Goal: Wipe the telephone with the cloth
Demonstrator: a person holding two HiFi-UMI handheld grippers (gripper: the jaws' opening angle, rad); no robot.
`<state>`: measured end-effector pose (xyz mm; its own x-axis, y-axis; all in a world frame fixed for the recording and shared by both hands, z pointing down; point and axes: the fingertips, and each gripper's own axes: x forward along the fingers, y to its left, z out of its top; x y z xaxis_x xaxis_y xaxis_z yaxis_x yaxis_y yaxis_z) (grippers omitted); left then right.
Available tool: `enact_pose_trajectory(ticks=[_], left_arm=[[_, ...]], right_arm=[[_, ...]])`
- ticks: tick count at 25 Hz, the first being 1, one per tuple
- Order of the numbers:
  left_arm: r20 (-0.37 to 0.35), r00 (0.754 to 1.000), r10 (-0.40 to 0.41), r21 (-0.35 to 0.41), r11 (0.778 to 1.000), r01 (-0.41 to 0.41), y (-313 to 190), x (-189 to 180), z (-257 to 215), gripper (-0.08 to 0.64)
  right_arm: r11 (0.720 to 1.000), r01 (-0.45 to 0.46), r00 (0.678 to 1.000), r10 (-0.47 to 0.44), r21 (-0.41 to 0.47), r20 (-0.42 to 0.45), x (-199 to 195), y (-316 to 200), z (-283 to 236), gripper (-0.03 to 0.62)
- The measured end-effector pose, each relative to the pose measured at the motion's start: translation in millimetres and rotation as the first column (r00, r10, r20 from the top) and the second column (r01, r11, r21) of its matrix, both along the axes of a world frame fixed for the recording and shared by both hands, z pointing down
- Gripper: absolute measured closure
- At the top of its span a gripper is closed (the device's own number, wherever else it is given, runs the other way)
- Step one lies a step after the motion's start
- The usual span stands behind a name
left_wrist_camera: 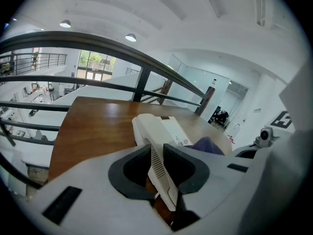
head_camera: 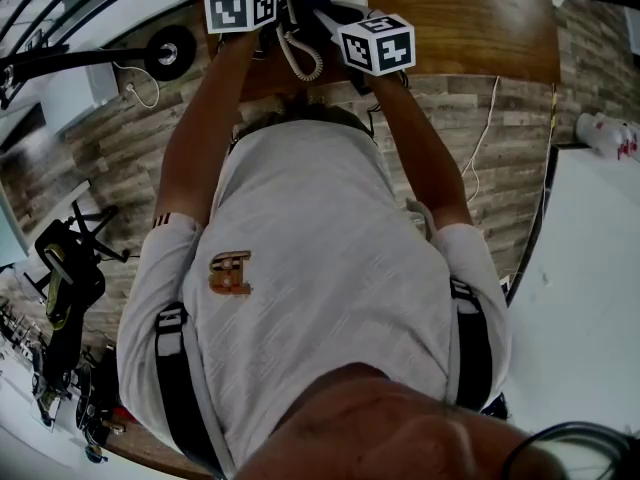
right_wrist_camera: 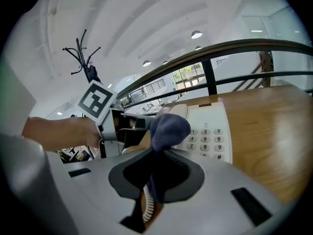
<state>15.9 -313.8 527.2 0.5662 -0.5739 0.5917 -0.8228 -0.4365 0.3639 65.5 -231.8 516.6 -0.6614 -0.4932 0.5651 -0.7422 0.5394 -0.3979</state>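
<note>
Blue and soft, the cloth (right_wrist_camera: pixel 169 126) is pinched between the jaws of the right gripper (right_wrist_camera: pixel 157 165). Its free end is bunched into a rounded wad that stands out past the jaw tips, over the left part of the telephone (right_wrist_camera: pixel 209 131).

That cream plastic telephone sits on a brown wooden table (right_wrist_camera: pixel 276 126), close to the near edge in front of the person. From the right gripper, the keypad lies to the right and the handset side to the left. The left gripper (left_wrist_camera: pixel 157 156) has its jaws pressed on the handset (left_wrist_camera: pixel 148 130), clamping the narrow bar across its width by the slotted end. I cannot tell whether the handset is lifted off its cradle or only held down on it. A coiled cord (right_wrist_camera: pixel 146 203) hangs at the near side, below the right gripper.

The telephone looks like a light, hard, smooth shell, so it would probably skate on the polished wood under a firm rub. The left grip looks useful as a brake. The handset is stiff and likely slippery, so it is best held across the straight middle, where the sides run parallel, not on the rounded ends. The cord is springy and may tug back if the handset is moved far.

The cloth is limp and carries no push by itself. A hold close behind the wad, as here, should let the jaws press it flat. The keys will give, so light strokes suit them.
</note>
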Motion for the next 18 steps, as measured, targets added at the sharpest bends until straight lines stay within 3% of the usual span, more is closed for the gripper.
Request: enact_pose_trajectory(ticks=[9,18], left_arm=[[0.003,1.0,0.004,0.005,1.0,-0.004,1,-3,-1,0.474],[0.007,1.0,0.012,0.008,1.0,-0.012,-1,3,-2,0.474]], right_arm=[[0.997,-0.074,0.986,0.07,-0.026,-0.15,44,-13,37,0.532],[0.984,-0.176,0.962,0.164,-0.036,-0.216,113,-18,49,0.532]])
